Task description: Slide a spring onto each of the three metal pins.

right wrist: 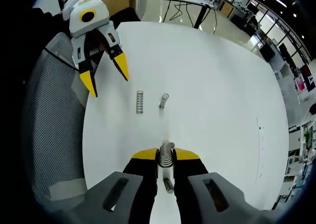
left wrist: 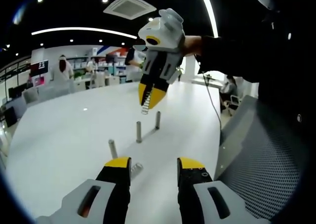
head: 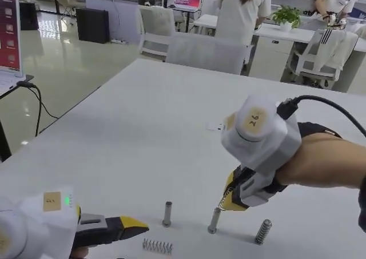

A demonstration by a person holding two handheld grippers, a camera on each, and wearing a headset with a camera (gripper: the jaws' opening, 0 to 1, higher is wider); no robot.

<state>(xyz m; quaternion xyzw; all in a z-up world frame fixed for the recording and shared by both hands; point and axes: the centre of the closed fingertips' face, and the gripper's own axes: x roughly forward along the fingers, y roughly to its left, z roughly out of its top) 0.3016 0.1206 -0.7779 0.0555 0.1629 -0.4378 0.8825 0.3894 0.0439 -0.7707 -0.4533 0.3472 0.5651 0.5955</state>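
Note:
Three metal pins stand in a row near the table's front edge: the left pin (head: 167,213), the middle pin (head: 214,220), and the right pin (head: 263,231), which wears a spring. My right gripper (head: 229,200) hangs just above the middle pin, shut on a second spring (right wrist: 168,158) that points down at it. A loose spring (head: 157,246) lies flat in front of the left pin. Low beside that loose spring, my left gripper (head: 136,228) is open, with nothing between its jaws. From the left gripper view, the right gripper (left wrist: 150,98) holds its spring (left wrist: 144,105) over the pins.
The white table (head: 148,127) stretches wide beyond the pins, with a small white tag (head: 215,126) on it. A cable (head: 326,104) runs from the right gripper. A mesh chair (right wrist: 54,115) stands at the near edge. People and desks are far behind.

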